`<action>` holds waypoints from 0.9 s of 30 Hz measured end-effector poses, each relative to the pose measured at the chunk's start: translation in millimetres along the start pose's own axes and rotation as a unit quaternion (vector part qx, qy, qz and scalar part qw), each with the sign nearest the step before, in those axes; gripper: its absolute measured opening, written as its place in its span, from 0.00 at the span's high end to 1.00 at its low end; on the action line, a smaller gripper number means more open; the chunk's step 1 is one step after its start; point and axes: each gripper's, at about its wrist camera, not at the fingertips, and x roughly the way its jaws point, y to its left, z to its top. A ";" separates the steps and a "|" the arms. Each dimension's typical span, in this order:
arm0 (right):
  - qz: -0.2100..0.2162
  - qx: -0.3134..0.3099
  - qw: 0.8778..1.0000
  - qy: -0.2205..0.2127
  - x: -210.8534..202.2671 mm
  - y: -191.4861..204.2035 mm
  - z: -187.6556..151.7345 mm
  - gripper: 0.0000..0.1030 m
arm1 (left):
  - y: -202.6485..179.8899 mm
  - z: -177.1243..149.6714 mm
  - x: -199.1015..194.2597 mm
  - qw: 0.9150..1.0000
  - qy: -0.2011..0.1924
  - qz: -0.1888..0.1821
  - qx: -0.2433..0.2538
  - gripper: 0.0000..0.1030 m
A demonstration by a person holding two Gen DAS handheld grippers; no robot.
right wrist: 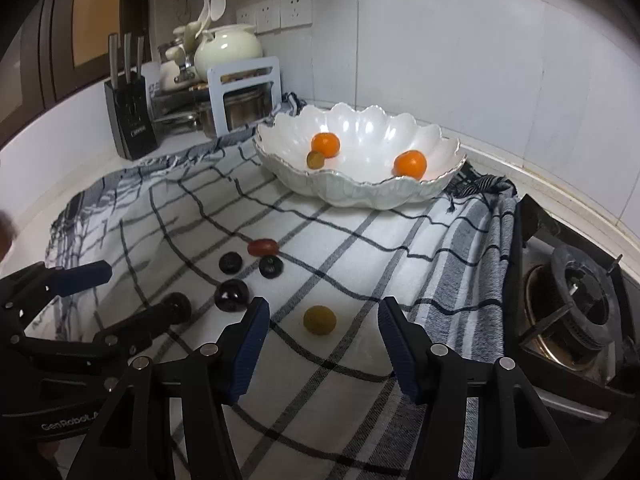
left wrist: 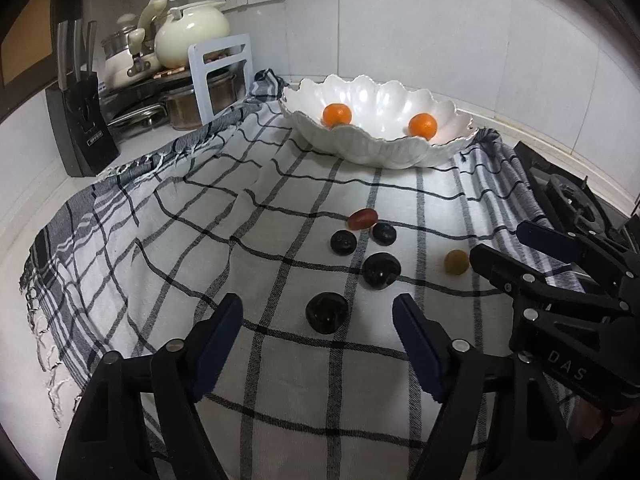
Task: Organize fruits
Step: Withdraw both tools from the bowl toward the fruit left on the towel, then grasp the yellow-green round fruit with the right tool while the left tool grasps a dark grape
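A white scalloped bowl (left wrist: 400,156) (right wrist: 360,196) at the back of the checked cloth (left wrist: 200,240) holds two oranges (left wrist: 337,115) (right wrist: 409,164) and a small brown fruit (right wrist: 315,159). On the cloth lie a red oval fruit (left wrist: 362,218), several dark round fruits (left wrist: 381,270) and a tan round fruit (left wrist: 456,262) (right wrist: 319,320). My left gripper (left wrist: 318,312) (right wrist: 144,288) is open, low over the cloth, with the nearest dark fruit (left wrist: 327,314) lying untouched between its fingertips. My right gripper (right wrist: 323,308) (left wrist: 498,240) is open around the tan fruit, its pads clear of it.
A black knife block (left wrist: 82,128) (right wrist: 130,120), a rack of steel pots (left wrist: 180,100) and a cream teapot (left wrist: 192,32) stand at the back left. A gas burner (right wrist: 576,312) sits just past the cloth's right edge. A tiled wall rises behind the bowl.
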 end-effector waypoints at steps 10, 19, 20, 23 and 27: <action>0.010 0.002 1.000 0.028 27.2 -0.6 -2.6 0.52 | -3.3 -4.4 19.4 1.000 0.012 0.001 0.001 0.38; 0.020 0.012 0.999 0.048 43.1 -3.2 -4.8 0.59 | -2.7 -6.6 36.5 0.999 0.037 -0.021 -0.013 0.50; 0.021 0.013 0.998 0.050 44.5 -3.3 -5.0 0.60 | -3.3 -6.8 37.5 0.999 0.038 -0.022 -0.011 0.52; 0.019 0.013 0.998 0.053 47.9 -3.6 -5.3 0.61 | -3.8 -6.8 39.2 0.999 0.039 -0.023 -0.008 0.57; 0.023 0.010 0.998 0.059 51.1 -2.9 -5.6 0.67 | -3.0 -6.6 42.3 0.999 0.044 -0.026 -0.009 0.66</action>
